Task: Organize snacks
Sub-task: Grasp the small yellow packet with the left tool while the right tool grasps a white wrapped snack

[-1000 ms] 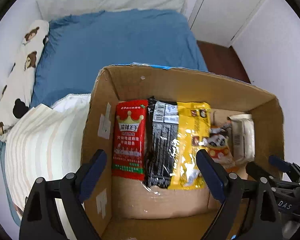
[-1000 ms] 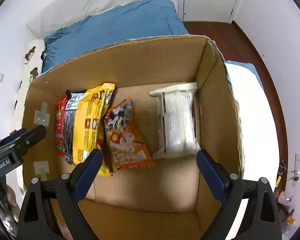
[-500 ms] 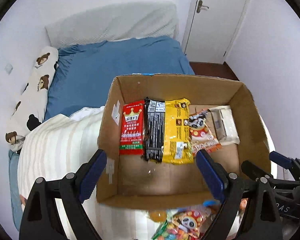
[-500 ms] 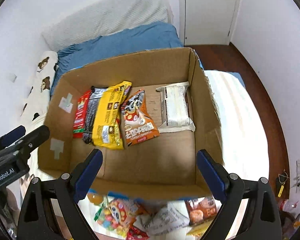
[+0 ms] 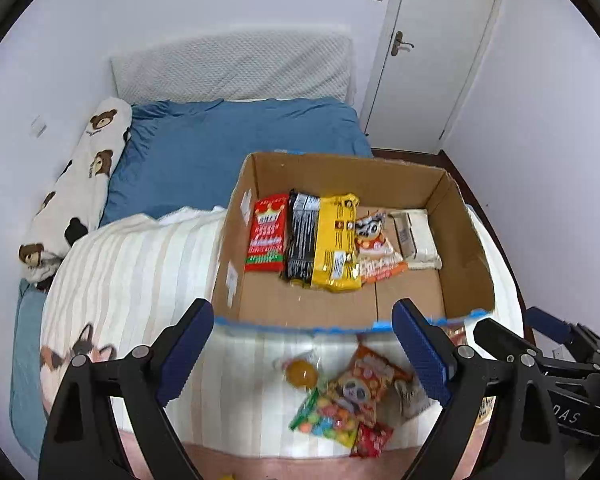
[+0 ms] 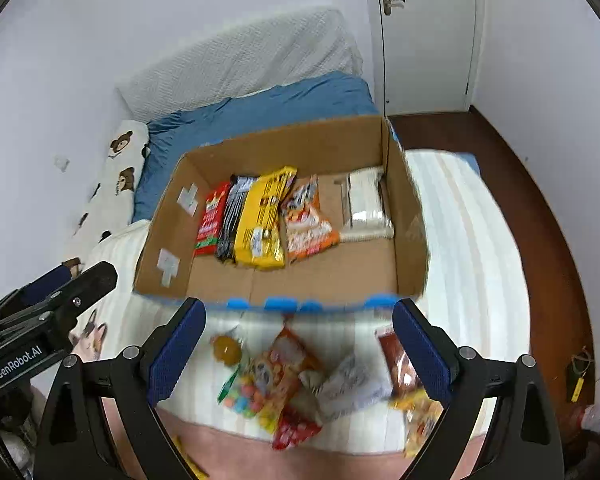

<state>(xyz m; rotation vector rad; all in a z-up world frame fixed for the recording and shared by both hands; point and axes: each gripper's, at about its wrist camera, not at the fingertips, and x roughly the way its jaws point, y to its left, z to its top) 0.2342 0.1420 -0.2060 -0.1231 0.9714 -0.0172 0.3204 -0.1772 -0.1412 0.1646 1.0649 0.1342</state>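
Note:
An open cardboard box (image 5: 228, 256) (image 6: 410, 216) sits on the bed. Inside lie a red packet (image 5: 266, 234), a black packet (image 5: 302, 236), a yellow packet (image 5: 336, 240) (image 6: 260, 220), an orange panda packet (image 5: 376, 244) (image 6: 306, 220) and a white packet (image 5: 418, 236) (image 6: 366, 204). Loose snacks lie on the blanket in front of the box: an orange jelly cup (image 5: 300, 372) (image 6: 226, 348), a colourful candy bag (image 5: 332, 420) (image 6: 252, 396), an orange panda bag (image 5: 364, 376) and a brown packet (image 6: 396, 360). My left gripper (image 5: 303, 354) and right gripper (image 6: 298, 354) are open and empty above them.
A striped blanket (image 5: 140, 276) covers the near bed, a blue sheet (image 5: 228, 140) and a bear-print pillow (image 5: 80, 184) lie beyond. A white door (image 5: 428, 52) and dark wood floor (image 6: 540, 208) are at the right.
Both grippers have pulled back and up from over the box. The whole box and the loose snacks in front of it have come into view.

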